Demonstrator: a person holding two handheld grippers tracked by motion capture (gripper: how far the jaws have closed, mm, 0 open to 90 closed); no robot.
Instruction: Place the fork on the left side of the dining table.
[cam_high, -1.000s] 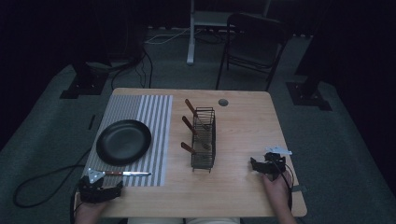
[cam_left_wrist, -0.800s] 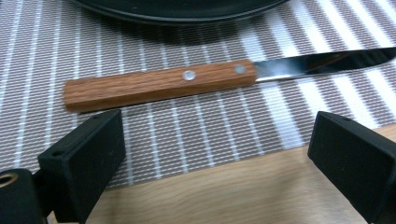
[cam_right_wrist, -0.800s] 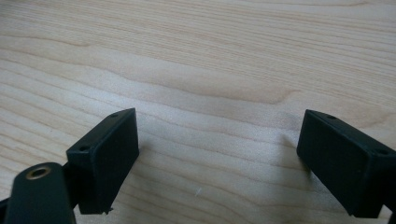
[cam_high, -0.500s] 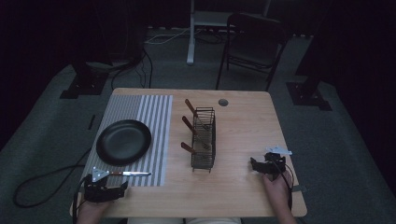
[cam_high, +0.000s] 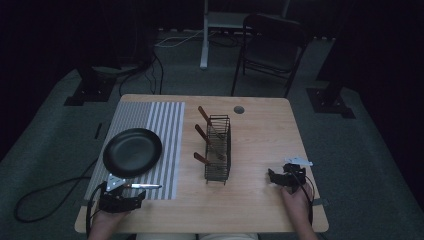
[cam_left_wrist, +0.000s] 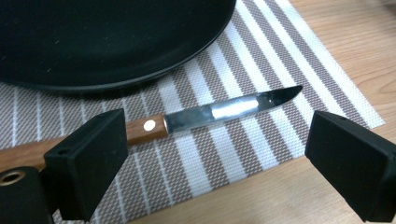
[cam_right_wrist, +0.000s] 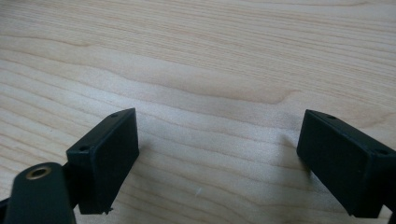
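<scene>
Dim room, dark floor, folding chair (cam_high: 272, 42) behind the wooden tabletop (cam_high: 260, 135). We saw the knife (cam_left_wrist: 196, 114) lying flat on the striped placemat (cam_left_wrist: 261, 60), just beside the black plate (cam_left_wrist: 102, 37), blade pointing away from our left gripper (cam_high: 120, 200). That gripper had pulled back toward the near edge since a second earlier, fingers wide with the wooden handle running behind one of them, nothing clamped; we judged the knife was placed and released. Our right gripper (cam_high: 286, 179) rested on bare wood, fingers wide too, holding nothing. Wire rack (cam_high: 218, 147) mid-table held three more wooden-handled pieces, probably next to fetch.
</scene>
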